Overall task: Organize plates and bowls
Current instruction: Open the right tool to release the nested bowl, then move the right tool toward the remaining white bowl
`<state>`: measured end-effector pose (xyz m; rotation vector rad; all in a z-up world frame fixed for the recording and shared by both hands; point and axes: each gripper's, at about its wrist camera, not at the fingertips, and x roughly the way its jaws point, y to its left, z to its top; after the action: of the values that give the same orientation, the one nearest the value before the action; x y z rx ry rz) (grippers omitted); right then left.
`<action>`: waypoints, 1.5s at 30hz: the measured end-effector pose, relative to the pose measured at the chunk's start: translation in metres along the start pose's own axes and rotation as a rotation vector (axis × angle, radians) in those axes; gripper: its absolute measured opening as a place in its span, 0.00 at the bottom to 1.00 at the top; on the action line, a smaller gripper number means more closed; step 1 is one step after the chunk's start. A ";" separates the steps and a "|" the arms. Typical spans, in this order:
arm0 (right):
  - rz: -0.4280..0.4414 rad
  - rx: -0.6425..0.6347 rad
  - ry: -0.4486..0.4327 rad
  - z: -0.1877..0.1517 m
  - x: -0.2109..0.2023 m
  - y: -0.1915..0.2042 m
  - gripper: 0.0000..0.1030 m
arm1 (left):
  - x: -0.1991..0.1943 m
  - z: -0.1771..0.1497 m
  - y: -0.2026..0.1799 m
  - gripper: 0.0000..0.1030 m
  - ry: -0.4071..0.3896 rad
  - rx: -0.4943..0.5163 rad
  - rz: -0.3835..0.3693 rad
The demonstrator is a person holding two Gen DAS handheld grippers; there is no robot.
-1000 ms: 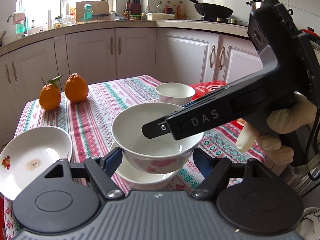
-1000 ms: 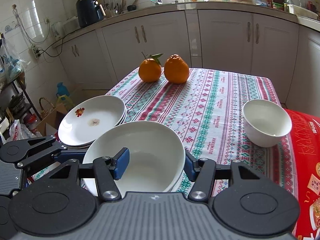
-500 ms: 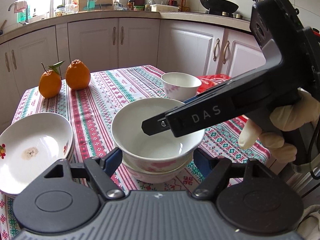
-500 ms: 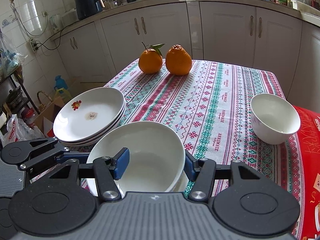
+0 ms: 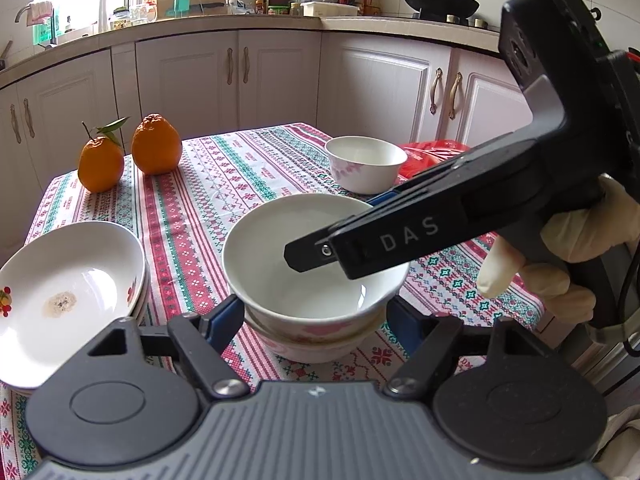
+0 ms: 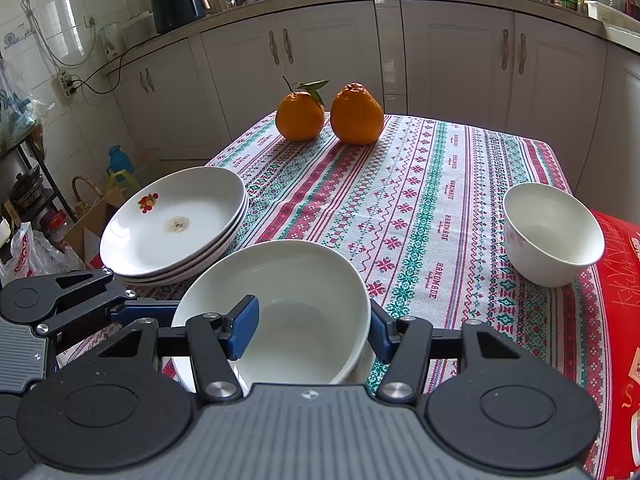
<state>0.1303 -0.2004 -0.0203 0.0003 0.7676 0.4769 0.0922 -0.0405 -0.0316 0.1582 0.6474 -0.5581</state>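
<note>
The top bowl (image 5: pixel 316 256), lifted above the lower bowl (image 5: pixel 316 346) a second ago, now sits nested inside it near the tabletop's (image 6: pixel 420 208) front edge, so this stacking step looks nearly done and only the release remains. The right gripper (image 6: pixel 316 330) has its fingers pinching that top bowl's rim, one blue pad inside the wall and one outside. The left gripper (image 5: pixel 316 322) has its fingers spread either side of the stack; whether the pads touch the lower bowl is unclear. Probably the small bowl (image 6: pixel 554 236), alone toward the right edge beside a red bag (image 6: pixel 616 300), goes on next. The plate stack (image 6: pixel 172 224) sits at the left edge: shallow, glossy white ceramic, fruit decal, a brownish stain at the centre of the top plate. Bowls are round, smooth glazed white with pink floral print outside. Two oranges (image 6: pixel 332 114), dimpled skin, one with leaves, sit at the far edge. The cloth is a woven, cross-stitch-pattern fabric in red and green stripes.
</note>
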 end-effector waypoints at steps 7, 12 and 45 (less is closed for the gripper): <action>-0.011 -0.026 -0.002 -0.001 0.001 0.003 0.61 | 0.002 -0.002 0.001 0.77 0.012 0.000 0.010; -0.004 -0.023 -0.003 -0.002 0.000 0.003 0.66 | 0.004 -0.003 0.001 0.80 0.023 0.002 0.009; -0.122 0.179 -0.037 -0.012 -0.006 -0.062 0.91 | -0.016 0.006 -0.009 0.83 -0.008 0.021 -0.003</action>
<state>0.1446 -0.2601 -0.0357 0.1278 0.7667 0.2904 0.0799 -0.0432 -0.0168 0.1744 0.6338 -0.5684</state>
